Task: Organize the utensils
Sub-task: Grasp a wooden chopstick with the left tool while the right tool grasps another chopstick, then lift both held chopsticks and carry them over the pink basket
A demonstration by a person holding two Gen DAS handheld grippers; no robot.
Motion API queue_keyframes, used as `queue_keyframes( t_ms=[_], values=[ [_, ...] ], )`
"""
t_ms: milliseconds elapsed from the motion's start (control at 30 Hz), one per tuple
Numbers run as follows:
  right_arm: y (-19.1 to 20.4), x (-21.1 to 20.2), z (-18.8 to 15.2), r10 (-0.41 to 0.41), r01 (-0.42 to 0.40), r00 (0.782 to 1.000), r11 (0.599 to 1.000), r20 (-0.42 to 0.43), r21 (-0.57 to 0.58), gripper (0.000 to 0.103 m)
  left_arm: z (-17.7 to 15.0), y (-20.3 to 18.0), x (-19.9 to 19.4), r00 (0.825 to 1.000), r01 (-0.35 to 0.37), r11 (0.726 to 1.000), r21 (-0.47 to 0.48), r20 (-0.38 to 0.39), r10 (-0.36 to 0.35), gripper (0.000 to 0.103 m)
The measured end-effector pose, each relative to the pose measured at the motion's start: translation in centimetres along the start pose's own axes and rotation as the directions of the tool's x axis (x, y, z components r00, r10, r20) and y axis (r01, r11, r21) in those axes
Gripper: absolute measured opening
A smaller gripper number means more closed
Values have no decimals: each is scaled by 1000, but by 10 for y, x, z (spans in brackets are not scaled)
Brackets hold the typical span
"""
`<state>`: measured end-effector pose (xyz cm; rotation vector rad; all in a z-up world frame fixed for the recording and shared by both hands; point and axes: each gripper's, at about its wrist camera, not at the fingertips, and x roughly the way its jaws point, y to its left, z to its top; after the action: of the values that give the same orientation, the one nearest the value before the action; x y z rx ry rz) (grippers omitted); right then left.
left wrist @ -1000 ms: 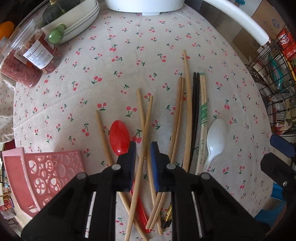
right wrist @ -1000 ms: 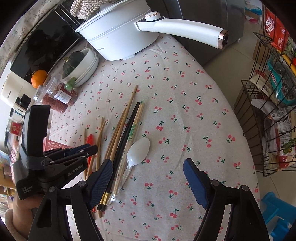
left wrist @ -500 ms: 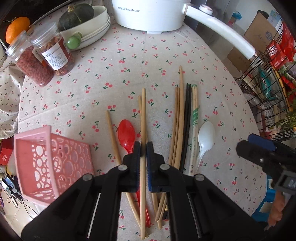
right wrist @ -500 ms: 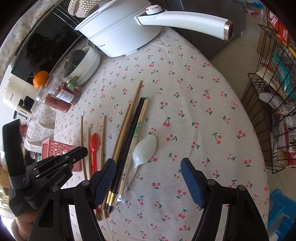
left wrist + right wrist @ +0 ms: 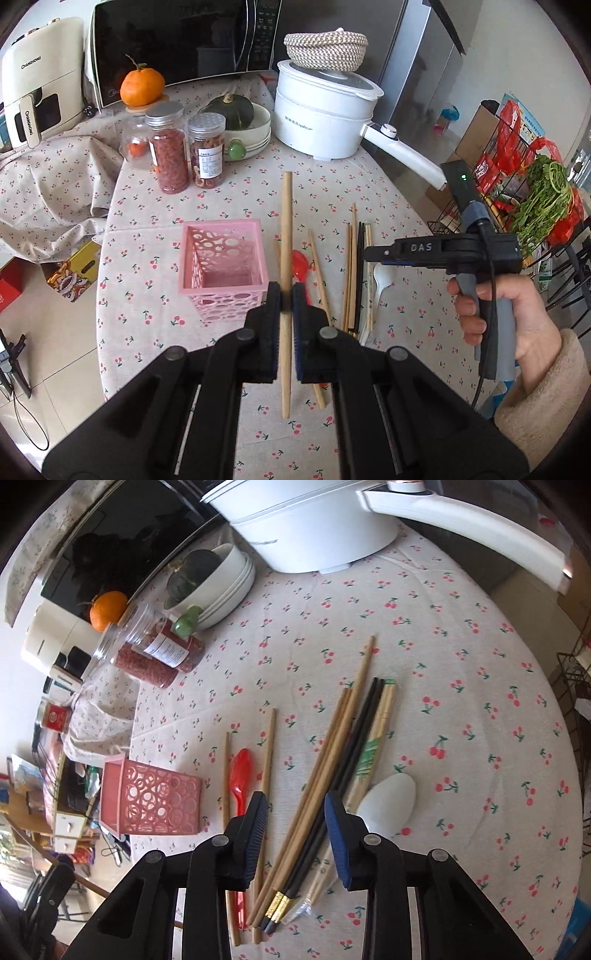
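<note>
My left gripper (image 5: 286,295) is shut on a single wooden chopstick (image 5: 286,221), held in the air just right of the pink perforated basket (image 5: 221,223). On the cherry-print cloth lie a red spoon (image 5: 240,775), two loose wooden chopsticks (image 5: 271,746), a wooden pair (image 5: 332,746), a black pair (image 5: 356,746), a paper-sleeved pair (image 5: 375,746) and a white spoon (image 5: 388,805). My right gripper (image 5: 295,805) hovers low over the wooden and black pairs. Its jaws are closing, the sticks lie between them, and the pads are not pressing. A hand (image 5: 498,306) holds that gripper.
A white electric pot (image 5: 325,118) with a long handle stands at the back. Left of it are stacked bowls (image 5: 255,129) with a squash, two jars (image 5: 170,155) and an orange (image 5: 142,86). A wire rack (image 5: 517,155) of groceries stands off the table's right edge.
My left gripper closed on one wooden chopstick, lifted it off the cloth and carried it toward the pink basket. My right gripper shifted left over the chopstick bundle and its jaws narrowed.
</note>
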<state>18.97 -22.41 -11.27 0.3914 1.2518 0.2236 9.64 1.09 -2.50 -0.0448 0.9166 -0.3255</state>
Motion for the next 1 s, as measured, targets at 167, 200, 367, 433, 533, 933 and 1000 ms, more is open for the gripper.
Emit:
queue_keyframes(
  t_ms=[167, 200, 367, 433, 533, 933, 1000],
  values=[
    [33, 41, 10, -81, 79, 996, 995, -22, -64, 19, -4, 11, -12, 1000, 9, 1000, -15, 18, -9, 7],
    [36, 47, 13, -104, 103, 994, 992, -18, -72, 17, -4, 14, -12, 1000, 11, 1000, -19, 18, -11, 7],
    [42, 72, 18, -166, 162, 985, 983, -40, -89, 15, -8, 26, -17, 1000, 19, 999, -32, 13, -19, 7],
    [49, 76, 17, -209, 204, 977, 971, -30, -126, 14, -9, 29, -17, 1000, 19, 999, -33, 10, -18, 7],
    [64, 81, 10, -298, 292, 955, 932, 7, -212, 13, -10, 31, -16, 1000, 15, 999, -35, 6, -15, 7],
    [59, 1, -19, -83, 112, 981, 980, 174, -166, 7, -9, 37, -45, 994, 2, 999, -37, 110, 2, 7],
    [64, -21, -34, -52, 93, 975, 978, 214, -185, 6, -9, 38, -52, 991, 6, 999, -46, 135, 0, 7]
  ],
)
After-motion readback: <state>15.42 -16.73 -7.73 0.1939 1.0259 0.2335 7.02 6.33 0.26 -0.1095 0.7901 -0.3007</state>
